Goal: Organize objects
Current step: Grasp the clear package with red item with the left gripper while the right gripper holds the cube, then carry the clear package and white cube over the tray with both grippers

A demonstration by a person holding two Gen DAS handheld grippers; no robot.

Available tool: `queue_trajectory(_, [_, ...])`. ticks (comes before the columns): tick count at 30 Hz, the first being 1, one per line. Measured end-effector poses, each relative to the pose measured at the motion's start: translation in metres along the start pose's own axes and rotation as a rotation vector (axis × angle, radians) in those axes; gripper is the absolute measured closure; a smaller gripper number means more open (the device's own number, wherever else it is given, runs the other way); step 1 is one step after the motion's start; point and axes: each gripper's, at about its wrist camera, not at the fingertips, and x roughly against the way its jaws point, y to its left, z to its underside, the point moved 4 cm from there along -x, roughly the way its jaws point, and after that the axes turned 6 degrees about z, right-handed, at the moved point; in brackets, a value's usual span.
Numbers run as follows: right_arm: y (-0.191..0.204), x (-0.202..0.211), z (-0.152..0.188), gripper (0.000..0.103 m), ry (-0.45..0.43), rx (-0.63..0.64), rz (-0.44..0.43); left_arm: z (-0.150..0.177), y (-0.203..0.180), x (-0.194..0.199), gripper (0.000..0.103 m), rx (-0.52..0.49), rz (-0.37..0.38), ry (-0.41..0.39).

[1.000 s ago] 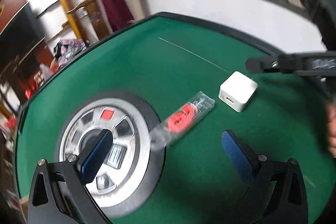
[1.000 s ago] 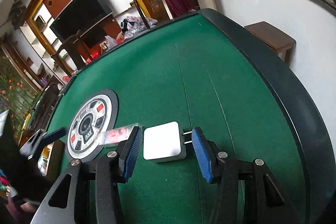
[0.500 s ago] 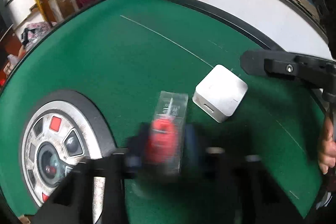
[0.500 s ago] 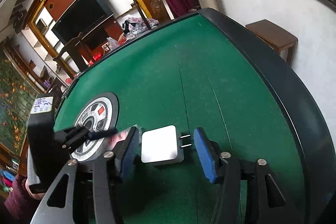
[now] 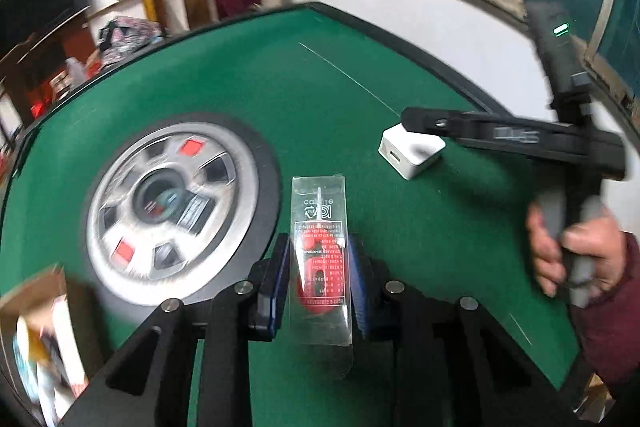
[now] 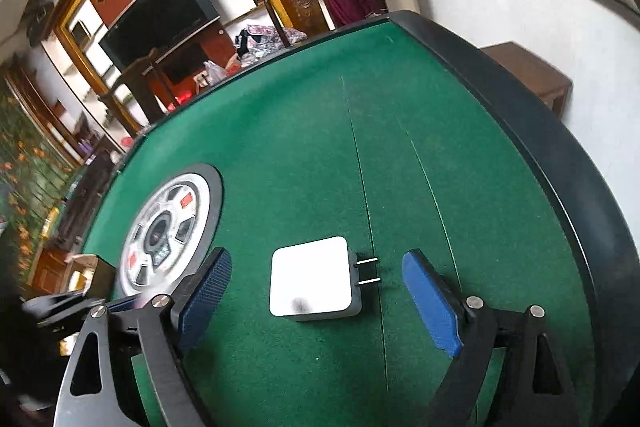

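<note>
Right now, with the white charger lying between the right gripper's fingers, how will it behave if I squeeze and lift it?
The white charger looks like a rigid, blocky shell, so it probably won't flex. It lies flat on the green felt, so it is unlikely to roll. Its smooth glossy sides may slip, and the right gripper, jaws opening, would bear on the prongs.

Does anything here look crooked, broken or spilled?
Nothing is broken or spilled. The white charger lies flat on the green table with its prongs sideways, between the right gripper's opening jaws. The left gripper holds the clear packet.
</note>
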Motion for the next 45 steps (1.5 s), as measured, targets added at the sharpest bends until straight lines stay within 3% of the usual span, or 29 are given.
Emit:
queue_trajectory(7, [0.008,-0.028,0.008,0.013,0.051,0.064,0.163,0.051,0.015,0.053,0.076,0.108,-0.066,-0.043])
queue_trajectory(10, [0.021,-0.029,0.012,0.031,0.063,0.116,0.194,0.064,0.028,0.062,0.076,0.162,-0.092,-0.049])
queue_trajectory(13, [0.033,-0.026,0.017,0.031,0.05,0.17,0.235,0.076,0.03,0.081,0.076,0.19,-0.135,-0.07])
queue_trajectory(19, [0.049,-0.009,0.033,0.032,0.076,0.186,0.198,0.091,0.033,0.111,0.076,0.215,-0.193,-0.11])
queue_trajectory(28, [0.085,0.046,0.043,0.031,0.026,0.215,0.115,0.104,0.034,0.149,0.076,0.209,-0.278,-0.177])
queue_trajectory(35, [0.147,0.079,0.044,0.031,-0.007,0.293,0.018,0.118,0.05,0.171,0.076,0.232,-0.336,-0.211])
queue_trajectory(45, [0.238,0.085,0.064,0.031,-0.006,0.399,-0.08,0.14,0.085,0.197,0.076,0.278,-0.402,-0.235])
